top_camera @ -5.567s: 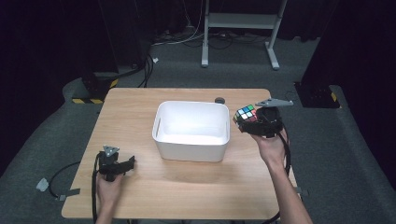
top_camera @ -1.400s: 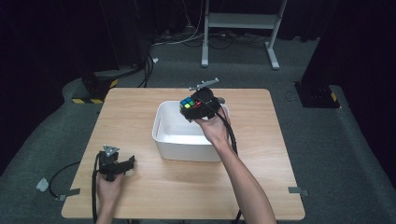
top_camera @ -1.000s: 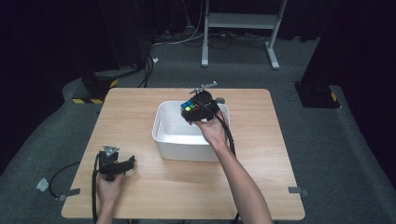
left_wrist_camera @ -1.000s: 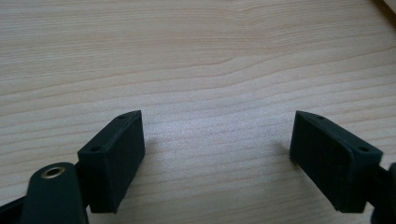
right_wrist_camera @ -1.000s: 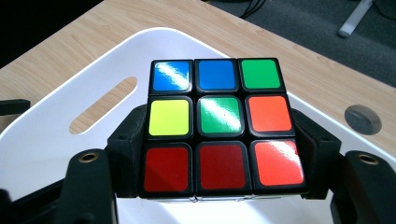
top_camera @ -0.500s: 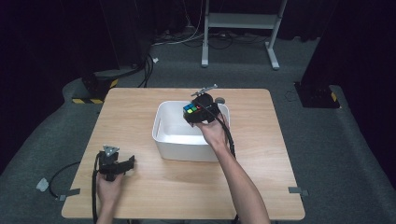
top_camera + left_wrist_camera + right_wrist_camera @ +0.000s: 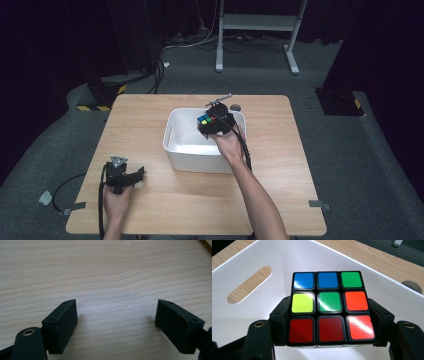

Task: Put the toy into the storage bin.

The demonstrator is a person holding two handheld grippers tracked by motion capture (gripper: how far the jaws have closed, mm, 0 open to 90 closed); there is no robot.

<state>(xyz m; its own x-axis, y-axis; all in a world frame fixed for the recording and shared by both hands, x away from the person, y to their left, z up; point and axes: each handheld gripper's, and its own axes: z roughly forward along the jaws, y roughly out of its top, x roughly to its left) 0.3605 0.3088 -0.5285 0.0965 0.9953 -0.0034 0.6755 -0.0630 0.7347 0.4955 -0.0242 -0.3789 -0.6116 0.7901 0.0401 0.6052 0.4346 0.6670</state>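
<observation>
Right tool (image 7: 329,340) clamps cube (image 7: 329,307), underside hidden; left tool (image 7: 117,327) wide.

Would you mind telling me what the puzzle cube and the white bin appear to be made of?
Puzzle cube: likely hard plastic, a black frame with glossy coloured tiles that catch glare. White bin: probably moulded plastic, smooth and faintly shiny, with a cut-out handle slot.

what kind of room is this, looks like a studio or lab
Likely a lab or recording studio: black curtains all round, grey carpet, loose cables on the floor, and one bare wooden table in the middle.
</observation>
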